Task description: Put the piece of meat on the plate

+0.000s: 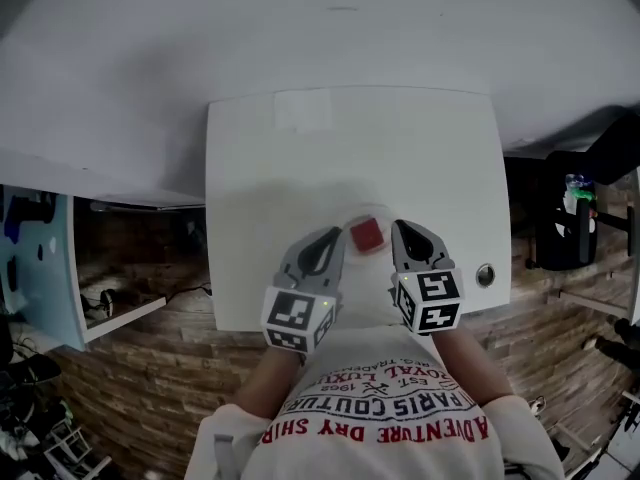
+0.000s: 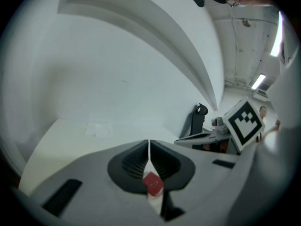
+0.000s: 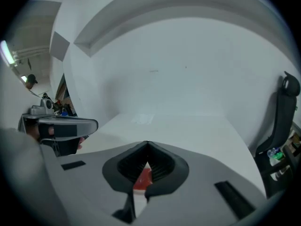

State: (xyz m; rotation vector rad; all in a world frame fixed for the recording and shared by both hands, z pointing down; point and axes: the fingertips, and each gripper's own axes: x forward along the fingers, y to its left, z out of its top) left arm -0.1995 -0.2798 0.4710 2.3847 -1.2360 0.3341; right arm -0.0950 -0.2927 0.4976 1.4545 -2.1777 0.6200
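A small red piece of meat lies on a white plate near the front of the white table. My left gripper is just left of it and my right gripper just right, both held above the table and apart from the meat. In the left gripper view the jaws of the left gripper meet at the tips, and the meat shows below through the gap behind them. The right gripper is likewise shut, with the meat showing beneath it.
A pale paper patch lies at the table's far edge, and a small round metal fitting sits near its right front corner. A black chair stands to the right, shelving to the left, over a wooden floor.
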